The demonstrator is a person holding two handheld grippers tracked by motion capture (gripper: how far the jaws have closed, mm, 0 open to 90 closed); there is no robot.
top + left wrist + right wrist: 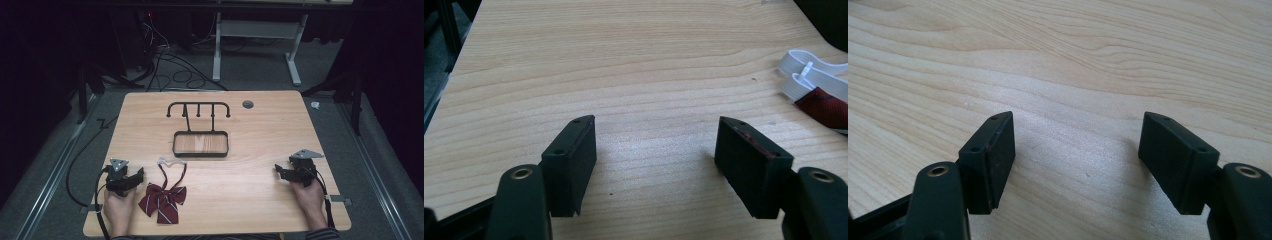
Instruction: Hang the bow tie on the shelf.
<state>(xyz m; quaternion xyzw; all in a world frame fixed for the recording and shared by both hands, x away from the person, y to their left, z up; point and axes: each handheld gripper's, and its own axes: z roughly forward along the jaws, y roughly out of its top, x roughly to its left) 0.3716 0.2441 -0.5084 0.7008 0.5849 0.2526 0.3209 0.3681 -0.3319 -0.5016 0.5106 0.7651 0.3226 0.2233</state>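
Observation:
A dark red striped bow tie (162, 200) with a white elastic strap (171, 162) lies on the wooden table near the front left. Its strap (806, 75) and a red corner (826, 107) show at the right edge of the left gripper view. My left gripper (134, 176) rests on the table just left of the bow, open, with nothing between its jaws (655, 160). My right gripper (281, 171) sits at the front right, open over bare wood (1077, 160). A black metal rack with hooks (198, 109) rises over a black-rimmed wooden tray (200, 144) at the table's middle.
A round grommet (248, 104) is set in the table (260, 135) near the far edge. Beyond the table stand a white desk frame (257, 35) and cables on the grey floor. A cable trails off the table's left side.

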